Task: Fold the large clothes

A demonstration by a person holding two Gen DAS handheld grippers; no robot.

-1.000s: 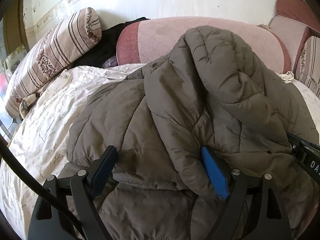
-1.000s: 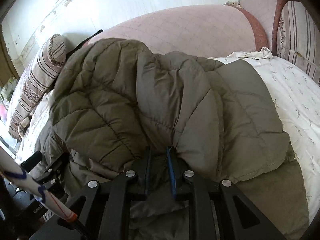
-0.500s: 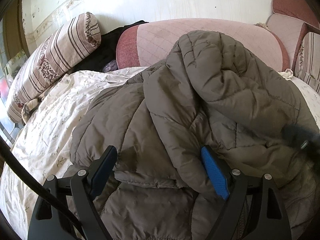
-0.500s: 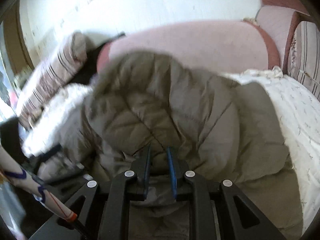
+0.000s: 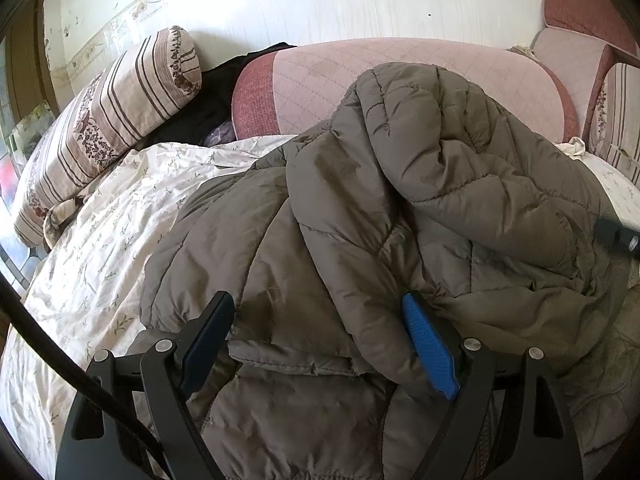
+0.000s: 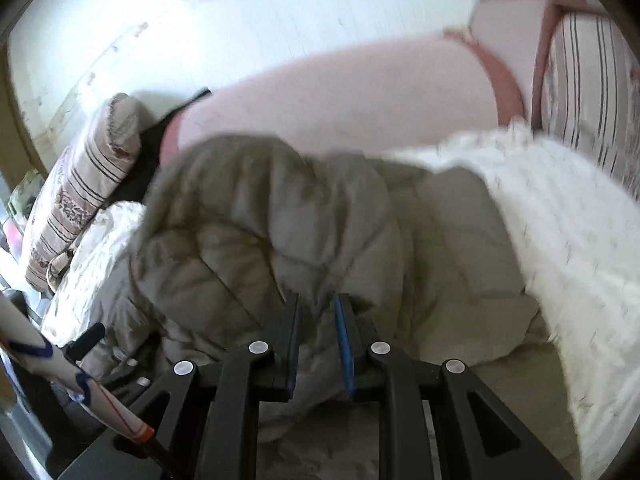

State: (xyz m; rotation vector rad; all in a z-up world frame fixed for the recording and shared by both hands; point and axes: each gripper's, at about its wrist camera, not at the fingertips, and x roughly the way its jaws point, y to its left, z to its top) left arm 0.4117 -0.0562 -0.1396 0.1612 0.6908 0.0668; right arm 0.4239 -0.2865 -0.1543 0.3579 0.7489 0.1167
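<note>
A bed point(image 5: 92, 248) fills both views, spread with 1 cream sheet printed with small sprigs. Behind it runs a glossy white wall point(image 5: 320, 4) with a flowered border strip. Across the top middle of each frame lies 1 long pink quilted bolster point(image 5: 400, 76) with a dark red end. At the upper left leans 1 striped, flowered pillow point(image 5: 108, 120), and a dark garment point(image 5: 216, 92) is wedged between it and the bolster. At the upper right of the left wrist view sit more pink and red cushions point(image 5: 580, 28).

1 grey-brown quilted jacket point(image 5: 360, 220) lies on the bed, filling the centre of both frames, with 1 padded fold heaped over its body toward the upper right.

The left gripper point(image 5: 320, 340) stands wide apart at the bottom of its frame, its 2 blue pads either side of the jacket's near edge without squeezing it. The right gripper point(image 6: 318, 340), at the bottom centre of its blurred frame, is nearly together and clamped on a pinch of the jacket. A white pole point(image 6: 60, 384) with blue markings crosses that frame's lower left.
</note>
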